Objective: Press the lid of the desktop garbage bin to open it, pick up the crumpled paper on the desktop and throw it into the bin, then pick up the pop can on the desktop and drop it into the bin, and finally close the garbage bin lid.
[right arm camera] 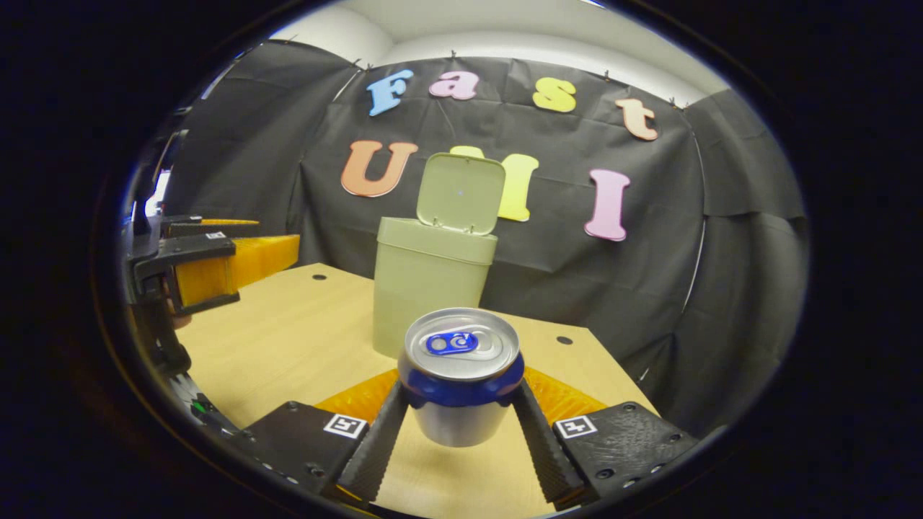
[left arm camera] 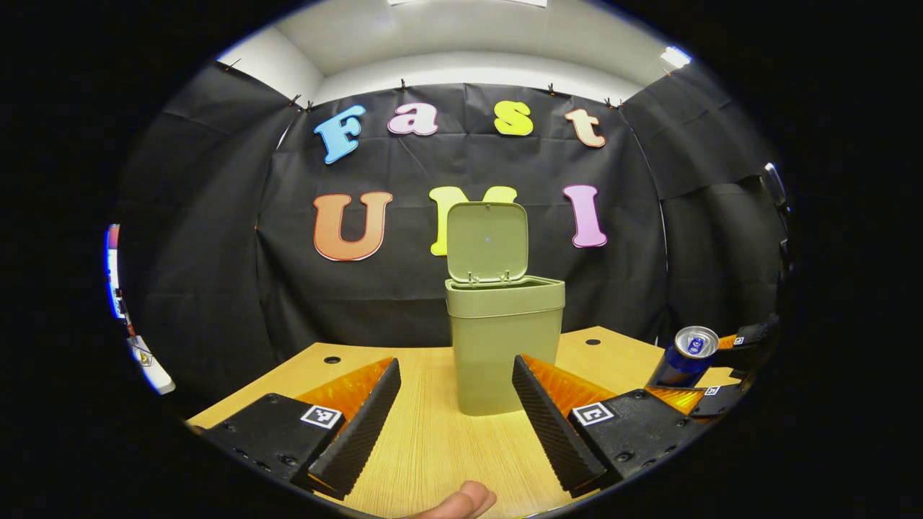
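The olive-green garbage bin (left arm camera: pixel 505 353) stands on the wooden table (left arm camera: pixel 433 447) with its lid (left arm camera: pixel 488 241) flipped upright. My left gripper (left arm camera: pixel 456 362) is open in front of the bin, nothing between its fingers. At the right edge of the left gripper view, the blue pop can (left arm camera: pixel 685 357) stands upright in my right gripper (left arm camera: pixel 703 367). In the right gripper view, the can (right arm camera: pixel 461 375) fills the gap of my right gripper (right arm camera: pixel 461 389), both fingers pressing its sides, its base just above the table. The bin (right arm camera: pixel 425 288) stands behind it, and my left gripper (right arm camera: pixel 252 241) hovers at the left.
Black cloth walls close the booth behind and beside the table (right arm camera: pixel 288 339). Small round holes (left arm camera: pixel 332 359) mark the tabletop's far corners. A person's thumb (left arm camera: pixel 461 501) shows at the bottom of the left gripper view.
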The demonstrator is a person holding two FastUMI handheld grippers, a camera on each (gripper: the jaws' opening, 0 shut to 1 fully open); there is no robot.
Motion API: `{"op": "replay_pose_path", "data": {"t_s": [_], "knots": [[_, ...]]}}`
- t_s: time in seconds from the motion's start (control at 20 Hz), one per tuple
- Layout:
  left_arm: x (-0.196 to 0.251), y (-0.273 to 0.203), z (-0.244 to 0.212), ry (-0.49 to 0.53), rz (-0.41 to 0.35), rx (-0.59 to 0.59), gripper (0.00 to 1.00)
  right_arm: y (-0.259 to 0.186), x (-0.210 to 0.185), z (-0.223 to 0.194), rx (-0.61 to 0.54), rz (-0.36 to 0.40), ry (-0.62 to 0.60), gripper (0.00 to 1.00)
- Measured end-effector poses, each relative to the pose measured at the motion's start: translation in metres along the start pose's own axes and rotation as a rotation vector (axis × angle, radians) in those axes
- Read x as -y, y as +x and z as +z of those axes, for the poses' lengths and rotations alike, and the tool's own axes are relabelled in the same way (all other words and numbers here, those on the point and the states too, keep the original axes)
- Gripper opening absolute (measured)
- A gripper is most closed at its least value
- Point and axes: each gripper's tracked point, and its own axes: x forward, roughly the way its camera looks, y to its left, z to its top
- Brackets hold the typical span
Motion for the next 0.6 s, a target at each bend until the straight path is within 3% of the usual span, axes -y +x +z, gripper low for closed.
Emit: {"op": "replay_pose_path", "data": {"t_s": [0.2,0.35,0.6], "knots": [[-0.009,-0.001,-0.002,-0.004,0.013,-0.010,1.00,-0.003,-0.009,0.026,0.018,0.019,0.015,0.80],[-0.015,-0.002,-0.003,0.005,0.029,-0.015,1.00,0.001,-0.020,0.052,0.003,0.086,0.073,0.82],[-0.025,-0.002,-0.002,0.005,0.055,-0.014,1.00,0.012,0.004,0.138,0.055,0.097,0.092,0.80]]}}
